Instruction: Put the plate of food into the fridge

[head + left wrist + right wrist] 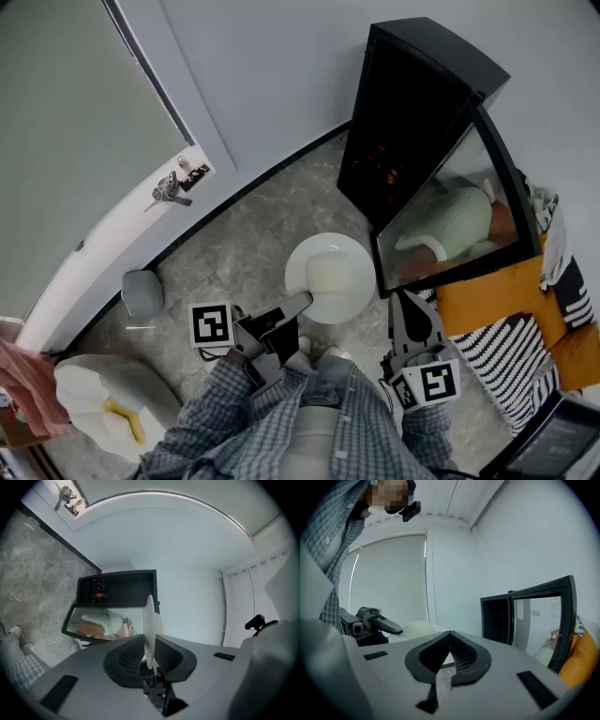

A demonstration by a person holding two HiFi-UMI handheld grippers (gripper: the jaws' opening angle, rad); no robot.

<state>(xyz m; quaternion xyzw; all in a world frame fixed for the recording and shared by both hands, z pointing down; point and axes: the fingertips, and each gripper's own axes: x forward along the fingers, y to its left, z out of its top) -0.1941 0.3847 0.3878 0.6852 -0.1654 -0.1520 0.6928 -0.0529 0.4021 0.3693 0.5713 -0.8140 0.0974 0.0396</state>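
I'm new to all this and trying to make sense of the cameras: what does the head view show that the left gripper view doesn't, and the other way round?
Only the head view: the plate as a full circle under its pale food, the shut right tongs, a checked shirt, striped fabric.
Only the left gripper view: the plate edge-on, a thin line pinched in the left tongs, and a curtain.
Both: the plate, the black fridge with its glass door open, and a door handle.

The grey marbled floor [248, 230] carries a black fridge [412, 103], its glass door [459, 220] swung open. A small grey container [142, 293] stands at the left. Orange and striped cushions [487, 300] lie at the right.
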